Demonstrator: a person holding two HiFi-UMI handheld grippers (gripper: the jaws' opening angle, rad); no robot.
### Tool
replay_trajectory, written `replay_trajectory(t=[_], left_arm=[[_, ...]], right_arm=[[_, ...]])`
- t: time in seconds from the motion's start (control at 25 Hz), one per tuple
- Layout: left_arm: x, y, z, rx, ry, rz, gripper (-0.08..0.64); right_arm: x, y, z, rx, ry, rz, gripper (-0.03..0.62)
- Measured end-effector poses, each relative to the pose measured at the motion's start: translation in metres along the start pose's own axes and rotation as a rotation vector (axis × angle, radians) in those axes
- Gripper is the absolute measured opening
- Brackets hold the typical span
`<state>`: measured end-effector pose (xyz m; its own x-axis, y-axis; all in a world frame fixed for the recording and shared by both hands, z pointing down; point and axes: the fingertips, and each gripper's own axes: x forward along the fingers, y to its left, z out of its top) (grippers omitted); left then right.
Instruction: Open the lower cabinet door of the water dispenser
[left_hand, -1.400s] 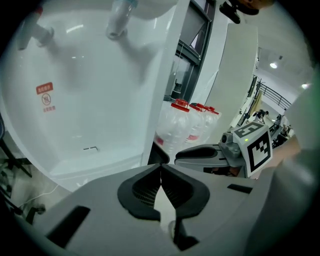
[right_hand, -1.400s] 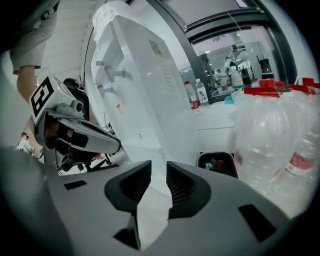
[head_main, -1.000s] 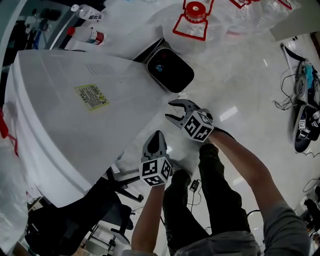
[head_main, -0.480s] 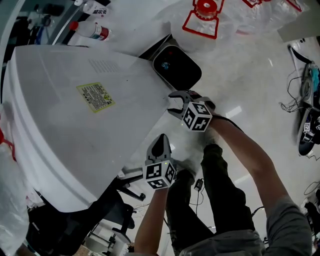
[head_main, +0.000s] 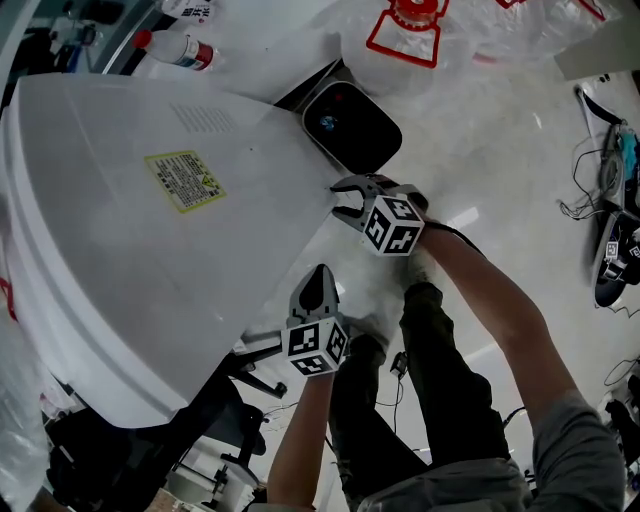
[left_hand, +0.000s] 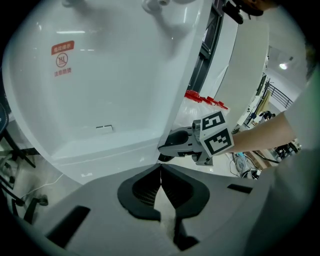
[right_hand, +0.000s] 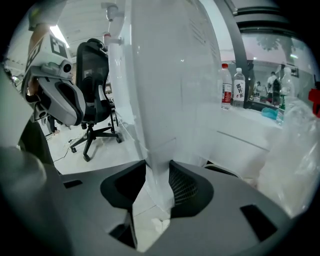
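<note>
We are holding the right gripper at the side edge of the big white water dispenser; its jaws have just been closing, and now they are pinching the thin white edge of the cabinet door; the door edge is sitting right between the two jaws and is running up and away from them, with a pad pressing on each side of it.

We are holding the left gripper near the right one, just beside the dispenser but not touching it; its jaws are shut tight together, and nothing is sitting between them; ahead of these jaws the wide white face of the dispenser is showing, and the right gripper is sitting just past their tips, at the edge of that white face.

To the left of the right jaws, a black office chair is standing on the floor; to the right of them, two bottles are standing on a white counter.
</note>
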<state>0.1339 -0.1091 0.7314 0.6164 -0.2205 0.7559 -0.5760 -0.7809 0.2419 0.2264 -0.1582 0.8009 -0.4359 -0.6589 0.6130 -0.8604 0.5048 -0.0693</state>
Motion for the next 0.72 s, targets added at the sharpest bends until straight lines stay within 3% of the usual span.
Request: replay_trajectory(t=[0.36, 0.48, 0.72], left_arm=[[-0.01, 0.003, -0.004, -0.022, -0.021, 0.005, 0.009], [-0.014, 0.006, -0.008, -0.028, -0.026, 0.002, 0.009], [-0.027, 0.008, -0.019, -0.052, -0.028, -0.008, 0.009]], right_arm=[[-0.005, 0.007, -0.003, 0.11, -0.015, -0.064, 0.132], [-0.011, 0.021, -0.009, 0.116, -0.014, -0.07, 0.127], [-0.023, 0.054, -0.022, 0.197, -0.019, -0.157, 0.126]])
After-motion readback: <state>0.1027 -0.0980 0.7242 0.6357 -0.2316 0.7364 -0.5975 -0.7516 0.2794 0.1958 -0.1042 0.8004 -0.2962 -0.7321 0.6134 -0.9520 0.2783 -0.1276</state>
